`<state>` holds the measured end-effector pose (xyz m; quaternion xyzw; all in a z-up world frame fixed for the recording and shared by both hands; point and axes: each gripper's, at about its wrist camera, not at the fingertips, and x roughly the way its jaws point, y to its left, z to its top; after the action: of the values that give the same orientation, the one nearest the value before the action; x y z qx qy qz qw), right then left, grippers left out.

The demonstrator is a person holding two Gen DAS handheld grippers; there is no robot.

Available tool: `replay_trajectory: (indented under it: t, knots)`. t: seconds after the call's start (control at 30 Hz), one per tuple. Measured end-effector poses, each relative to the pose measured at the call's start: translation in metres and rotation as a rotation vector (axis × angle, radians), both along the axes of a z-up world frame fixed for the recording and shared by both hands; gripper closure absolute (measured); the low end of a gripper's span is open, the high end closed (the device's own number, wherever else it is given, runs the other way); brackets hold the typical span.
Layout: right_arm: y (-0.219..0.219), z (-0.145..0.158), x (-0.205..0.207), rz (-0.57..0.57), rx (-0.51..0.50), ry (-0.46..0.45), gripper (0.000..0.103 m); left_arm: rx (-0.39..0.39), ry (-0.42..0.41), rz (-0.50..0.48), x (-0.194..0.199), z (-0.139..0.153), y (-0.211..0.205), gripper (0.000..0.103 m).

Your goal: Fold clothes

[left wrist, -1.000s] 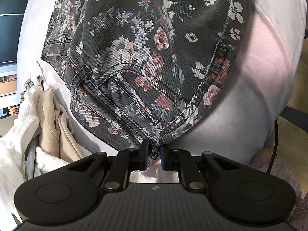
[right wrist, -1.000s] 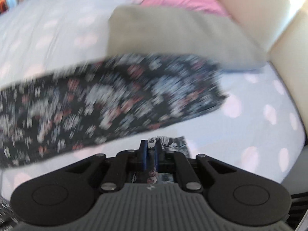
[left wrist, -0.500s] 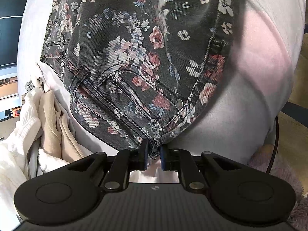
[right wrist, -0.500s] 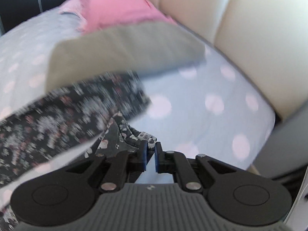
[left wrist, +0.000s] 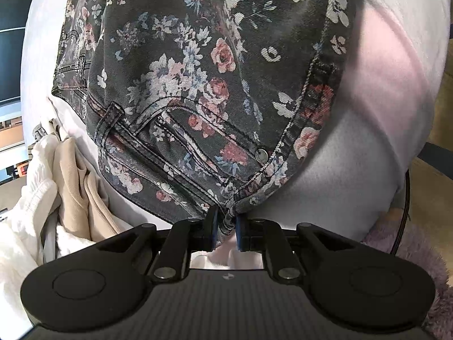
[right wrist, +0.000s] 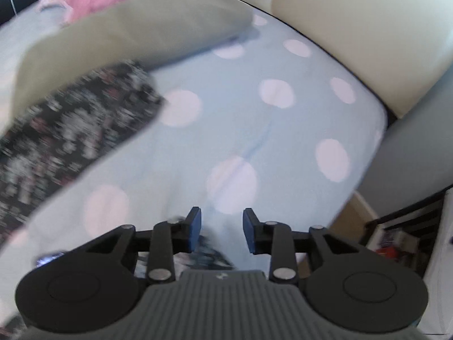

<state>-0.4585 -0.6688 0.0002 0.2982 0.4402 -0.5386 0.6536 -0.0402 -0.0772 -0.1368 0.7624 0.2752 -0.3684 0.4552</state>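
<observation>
Presently left gripper point(left wrist: 226, 228) pinches the waistband corner of the floral jeans point(left wrist: 198, 85), anchoring them ahead of its jaws, while right gripper point(right wrist: 221, 231), jaws just parted, apparently empty, has dropped its hem onto the dotted sheet point(right wrist: 254, 130).

Floral trousers point(left wrist: 198, 85) of matt twill cloth, shiny metal rivet point(left wrist: 261, 155), smooth dotted cotton sheet point(right wrist: 254, 130), padded glossy headboard point(right wrist: 354, 28)

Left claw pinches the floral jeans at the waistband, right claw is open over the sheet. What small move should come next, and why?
Probably bring the right claw, whose jaws have just been opening with nothing between them, back to the floral jeans for a new grip, since the left claw pins the waistband corner.
</observation>
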Motion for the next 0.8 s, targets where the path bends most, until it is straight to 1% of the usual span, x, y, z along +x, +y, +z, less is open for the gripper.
replay_trajectory:
  t: [0.03,0.17,0.33,0.4,0.57,0.73,0.77,0.8]
  knots:
    - [0.000,0.000,0.007,0.006,0.012,-0.012,0.068,0.001,0.002,0.002,0.001,0.000,-0.001,0.092]
    - [0.000,-0.012,0.038,0.029,0.058,-0.007,0.068,-0.001,0.005,0.003,0.003,-0.001,-0.001,0.092]
    - [-0.007,-0.044,0.059,-0.017,0.169,0.030,0.068,-0.011,0.007,0.007,0.007,-0.002,0.000,0.092]
    - [-0.008,-0.057,0.061,-0.040,0.204,0.049,0.068,-0.014,0.009,0.010,0.008,-0.002,0.000,0.092]
    - [-0.012,-0.085,0.055,-0.092,0.235,0.078,0.068,-0.017,0.011,0.013,0.012,-0.004,-0.001,0.092]
    - [-0.011,-0.095,0.044,-0.113,0.233,0.033,0.069,-0.012,0.011,0.012,0.016,-0.006,-0.003,0.092]
    - [-0.010,-0.094,0.043,-0.108,0.227,0.031,0.074,-0.011,0.009,0.010,0.016,-0.006,-0.004,0.092]
    - [-0.008,-0.093,0.043,-0.096,0.216,0.035,0.083,-0.010,0.007,0.009,0.016,-0.007,-0.005,0.092]
